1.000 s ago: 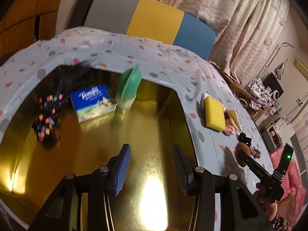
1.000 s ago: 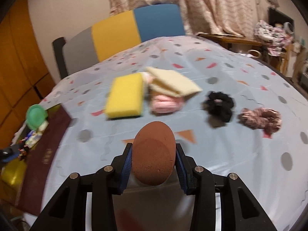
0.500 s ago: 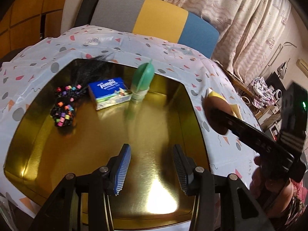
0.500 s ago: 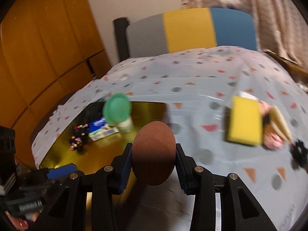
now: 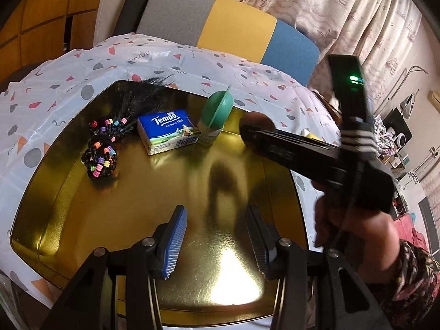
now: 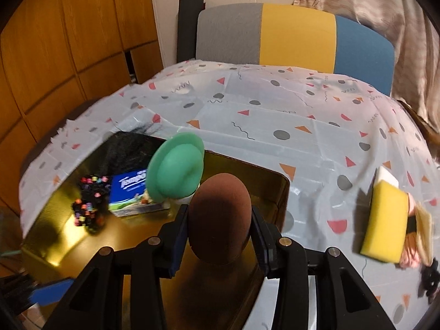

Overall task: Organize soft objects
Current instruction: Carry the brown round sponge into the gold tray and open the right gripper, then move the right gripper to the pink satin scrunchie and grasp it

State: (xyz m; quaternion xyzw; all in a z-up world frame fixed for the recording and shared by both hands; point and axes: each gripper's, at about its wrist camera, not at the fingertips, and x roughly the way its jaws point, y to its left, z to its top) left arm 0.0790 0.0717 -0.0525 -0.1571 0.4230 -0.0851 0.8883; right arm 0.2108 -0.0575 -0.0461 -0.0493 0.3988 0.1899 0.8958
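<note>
- Carried leftward since a second ago, the brown egg-shaped sponge (image 6: 219, 220) has gone from above the patterned tablecloth (image 6: 302, 126) to above the right part of the gold tray (image 6: 284, 189), pinched on both sides between the right gripper (image 6: 220, 227) pads.
- Just beyond it in the tray stand a green silicone puff holder (image 6: 176, 165), a Tempo tissue pack (image 5: 167, 130) and a beaded black hairpiece (image 5: 103, 151).
- The left gripper (image 5: 217, 236) hovers over the tray's near part, jaws wide apart, holding nothing.
- Still out on the cloth: a yellow sponge (image 6: 385, 222) with a cream pad and something pink beside it.
- Risks, as I judge them: the sponge is round and springy, so released from height it may bounce or roll over the low rim; swinging further left could knock the green holder over.
</note>
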